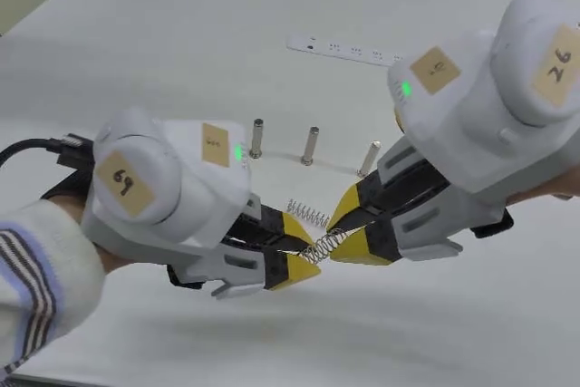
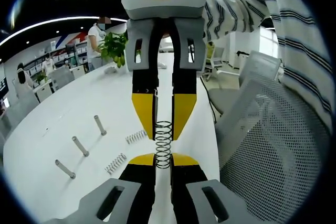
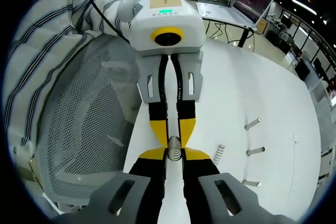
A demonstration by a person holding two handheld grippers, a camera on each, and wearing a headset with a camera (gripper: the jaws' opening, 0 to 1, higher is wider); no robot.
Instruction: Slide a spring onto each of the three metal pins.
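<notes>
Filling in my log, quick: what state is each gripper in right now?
Left gripper: closed on one end of a spring.
Right gripper: closed on the other end of the same spring.

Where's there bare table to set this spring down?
Bare table lies between the pins and the power strip, and left of the pins. Crowded: the gap between pins and the left gripper and right gripper, both shut on the spring; a loose spring lies there.

The head view looks steeply down on the gripped spring (image 1: 326,244). Both gripper views face it closely from opposite ends.
</notes>
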